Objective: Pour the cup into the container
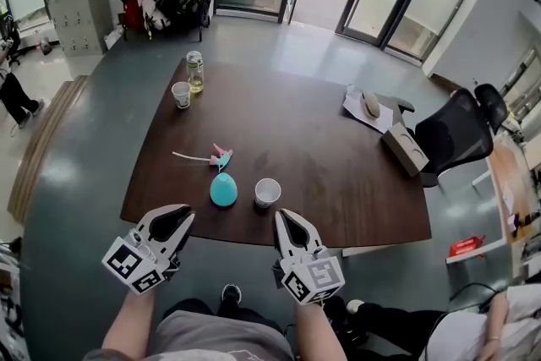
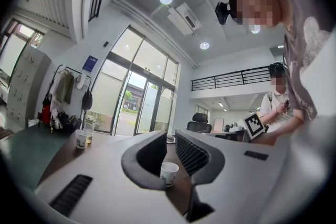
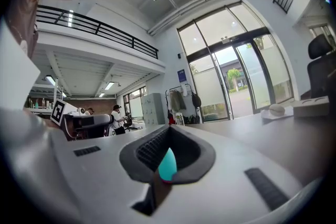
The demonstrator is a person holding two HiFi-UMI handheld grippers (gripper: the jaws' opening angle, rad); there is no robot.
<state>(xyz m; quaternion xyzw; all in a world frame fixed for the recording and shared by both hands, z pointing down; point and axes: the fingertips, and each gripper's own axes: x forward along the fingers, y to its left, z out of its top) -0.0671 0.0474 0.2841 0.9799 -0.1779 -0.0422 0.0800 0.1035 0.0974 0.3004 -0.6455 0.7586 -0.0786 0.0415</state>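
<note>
Glass doors and grey floor lie beyond a dark desk [image 1: 338,165], and both tools sit level at its near edge, touching nothing on it. The left tool [image 1: 176,216] has its jaws a little apart with nothing between the pads. Straight along them stands the cup [image 1: 267,192], upright and close ahead. The right tool [image 1: 283,217] is closed tip to tip and empty. Its line runs to the teal egg [image 1: 223,189], which I take for the container, just beside the cup on the left tool's side. A far cup [image 1: 181,94] and a bottle [image 1: 195,72] stand well beyond the left tool.

The cup looks like thin white paper: light, soft-walled, easy to dent, easy to tip with a nudge. Its inside is too small to read from above, so it may be full or nearly empty. The best hold, I judge, is across the wall at mid-height, below the rolled rim. The pads should sit square to the sides and squeeze only enough to lift without crushing. The left jaws would have to open wider than the cup first. The egg looks smooth and rounded, so a bump could set it rocking.
</note>
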